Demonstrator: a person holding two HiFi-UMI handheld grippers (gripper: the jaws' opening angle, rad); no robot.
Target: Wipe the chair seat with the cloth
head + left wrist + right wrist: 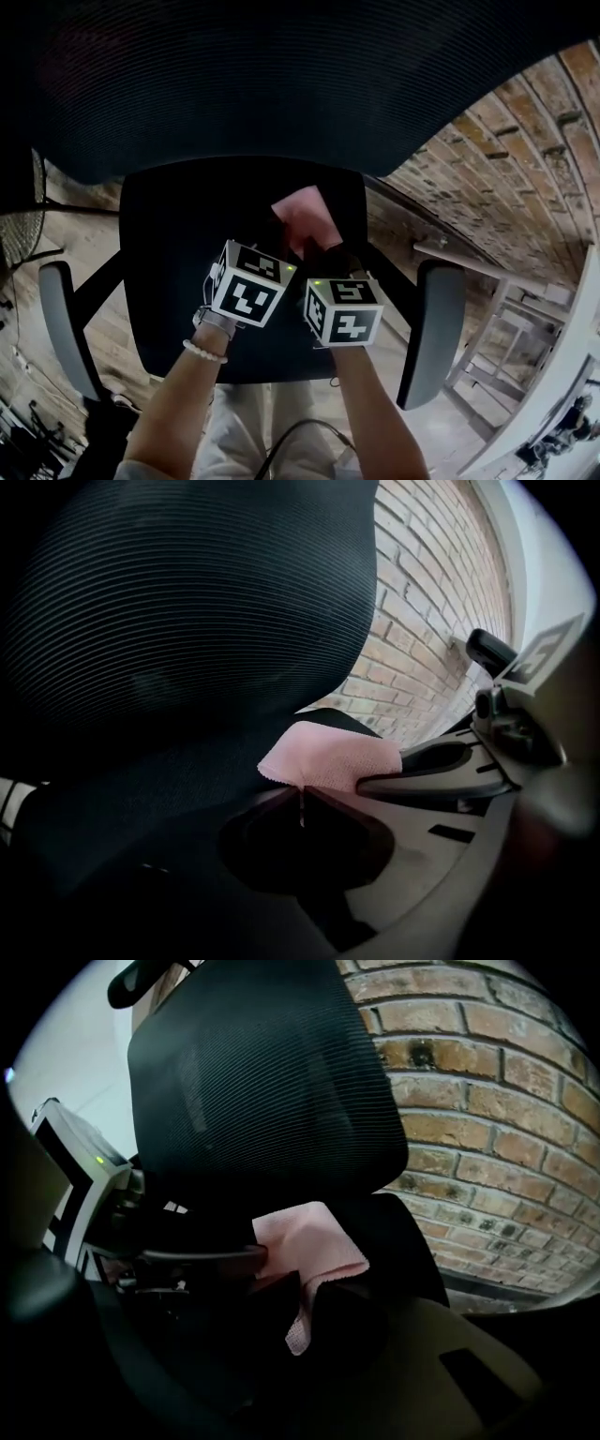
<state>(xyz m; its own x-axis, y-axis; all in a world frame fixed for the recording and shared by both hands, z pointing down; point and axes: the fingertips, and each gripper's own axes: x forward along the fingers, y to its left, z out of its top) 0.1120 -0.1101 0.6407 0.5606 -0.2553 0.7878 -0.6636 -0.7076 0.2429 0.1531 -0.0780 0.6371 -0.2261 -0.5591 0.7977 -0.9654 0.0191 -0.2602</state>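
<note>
Pink cloth point(302, 217) bunched on black seat point(169, 234), toward the rear, just below mesh backrest point(281, 75). Pinched at near edge by left hand-held gripper point(301, 794): jaws together, thin sliver of pink caught at the tips. Clamped too by right hand-held gripper point(302, 1288): closed on a fold, frayed corner hanging down between the jaws. Both side by side, close together, angled steeply down at mid-seat, marker cubes facing up in head view. Rest of cloth spread flat on seat ahead of the tips. Grey armrests point(61, 323) either side, well apart from cloth. Brick wall point(487, 1147) behind chair, wood floor point(84, 244) beneath. Bead bracelet point(204, 352) on left wrist.
</note>
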